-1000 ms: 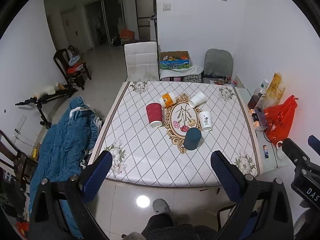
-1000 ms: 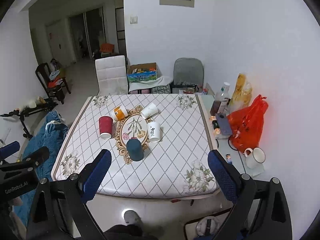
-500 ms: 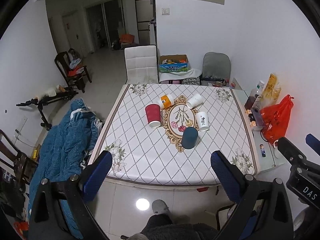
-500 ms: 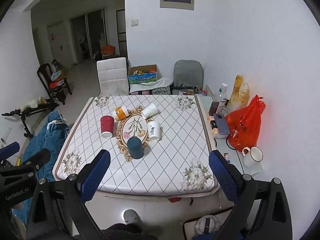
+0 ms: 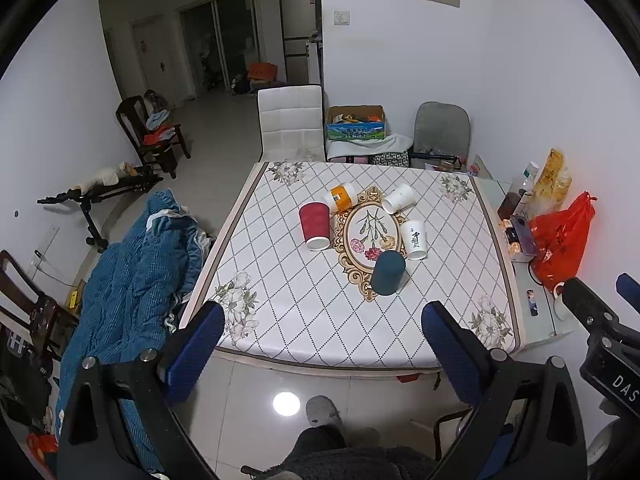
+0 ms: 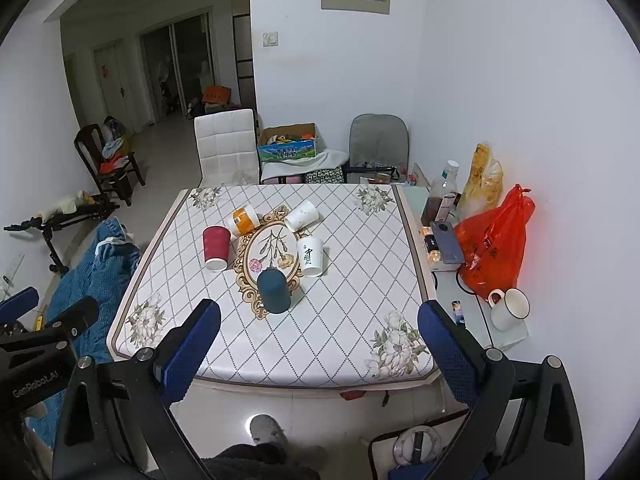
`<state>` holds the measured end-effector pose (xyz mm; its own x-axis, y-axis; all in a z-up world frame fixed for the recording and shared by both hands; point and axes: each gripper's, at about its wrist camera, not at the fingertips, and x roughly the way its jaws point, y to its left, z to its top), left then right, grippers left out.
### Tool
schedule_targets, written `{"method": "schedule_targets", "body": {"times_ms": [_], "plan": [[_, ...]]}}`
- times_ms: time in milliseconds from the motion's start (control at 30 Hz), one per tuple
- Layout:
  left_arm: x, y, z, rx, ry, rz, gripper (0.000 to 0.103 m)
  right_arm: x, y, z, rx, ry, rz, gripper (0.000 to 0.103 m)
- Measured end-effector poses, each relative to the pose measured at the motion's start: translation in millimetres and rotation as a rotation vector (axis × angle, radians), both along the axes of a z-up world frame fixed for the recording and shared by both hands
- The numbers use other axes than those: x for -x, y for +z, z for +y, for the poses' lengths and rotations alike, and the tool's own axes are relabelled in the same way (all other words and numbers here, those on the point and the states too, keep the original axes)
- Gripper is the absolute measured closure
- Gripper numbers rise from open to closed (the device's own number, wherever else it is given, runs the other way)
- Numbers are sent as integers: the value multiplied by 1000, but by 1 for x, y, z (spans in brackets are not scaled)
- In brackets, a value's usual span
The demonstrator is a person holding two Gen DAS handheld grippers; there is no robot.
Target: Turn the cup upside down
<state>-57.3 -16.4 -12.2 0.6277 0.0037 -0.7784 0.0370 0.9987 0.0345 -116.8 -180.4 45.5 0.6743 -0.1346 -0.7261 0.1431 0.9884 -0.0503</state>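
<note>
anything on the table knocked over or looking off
Two cups lie tipped on their sides at the far end of the table: the orange cup and a plain white cup. The red, printed white and dark teal cups stand. Nothing spilled.

- The table point(image 5: 280, 320) is covered with a smooth, slightly shiny cloth, printed with diamonds and flowers.
- The red cup point(image 5: 315, 225) looks like ribbed matt paper; the white cup point(image 5: 414, 239) is smooth paper with printed characters.
- The dark teal cup point(image 5: 387, 273) has a matt finish.
- The floor point(image 5: 248, 392) is glossy tile and reflects a lamp.
- The blanket point(image 5: 128, 280) is rough, waffle-textured blue cloth.
- The bag point(image 6: 496, 248) is thin, shiny red plastic.
- The mug point(image 6: 508, 309) is glossy white, ceramic or enamel.
- The finger pads point(image 6: 192, 344) are textured blue on matt black arms with metal bolts.
</note>
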Motion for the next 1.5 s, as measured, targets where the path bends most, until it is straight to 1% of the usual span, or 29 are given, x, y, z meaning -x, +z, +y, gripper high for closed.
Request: {"method": "schedule_targets", "body": {"times_ms": [433, 567, 1500], "plan": [[-2, -3, 1, -21, 0, -16, 2, -7, -4, 1, -1, -3, 1, 2], [-2, -3, 0, -41, 14, -27, 2, -10, -5, 1, -4, 0, 7, 2], [-3, -2, -1, -35, 22, -31, 2, -13, -7, 4, -24, 27, 8, 2]]}}
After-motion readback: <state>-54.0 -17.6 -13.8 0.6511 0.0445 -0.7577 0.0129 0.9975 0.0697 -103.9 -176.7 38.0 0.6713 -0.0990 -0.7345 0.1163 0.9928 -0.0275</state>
